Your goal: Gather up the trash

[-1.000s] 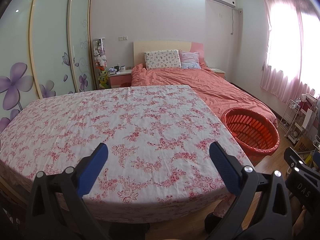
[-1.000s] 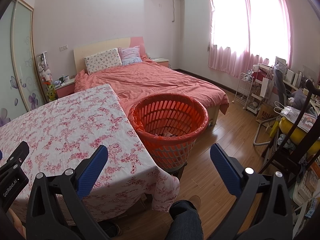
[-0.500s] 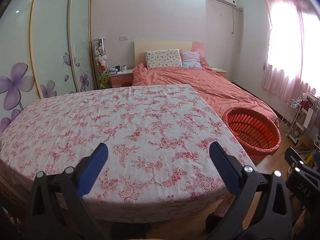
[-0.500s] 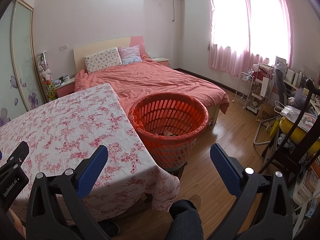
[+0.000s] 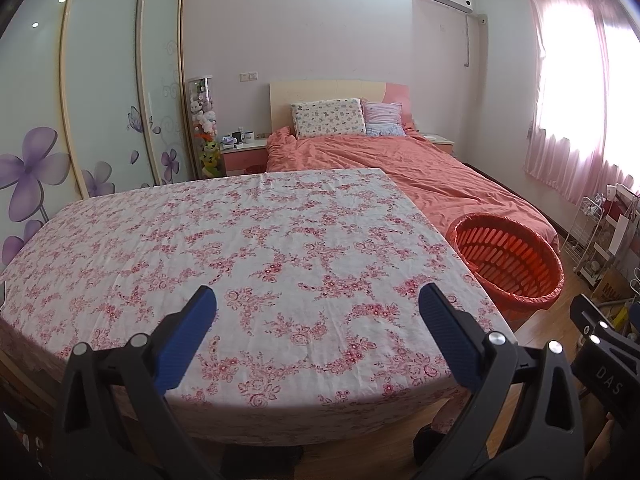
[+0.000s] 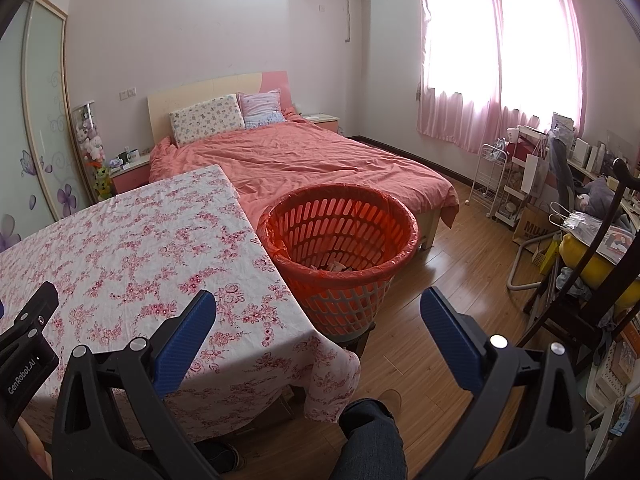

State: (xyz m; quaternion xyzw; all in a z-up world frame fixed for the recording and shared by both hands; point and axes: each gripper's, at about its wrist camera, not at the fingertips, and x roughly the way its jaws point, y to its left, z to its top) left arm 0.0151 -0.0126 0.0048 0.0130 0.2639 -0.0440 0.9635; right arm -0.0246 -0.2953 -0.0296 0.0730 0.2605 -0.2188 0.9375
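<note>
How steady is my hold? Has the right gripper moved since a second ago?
No, barely: the right gripper frames the orange basket and bed just where it did before.

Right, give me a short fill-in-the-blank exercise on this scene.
1. The basket beside the table is lined with a ____ bag.
2. Both the left gripper and the right gripper are ____.
3. The tablecloth has a ____ pattern.

Missing words: red; open; floral

Tablecloth (image 5: 248, 248): white with pink-red floral print. Basket (image 6: 340, 240): orange-red slatted, lined orange-red. Bedspread (image 6: 312, 160): salmon pink. Curtains (image 6: 500, 60): sheer pink. Wardrobe doors (image 5: 100, 80): frosted pale green with purple flowers. Gripper pads (image 5: 188, 340): blue on black frames.
</note>
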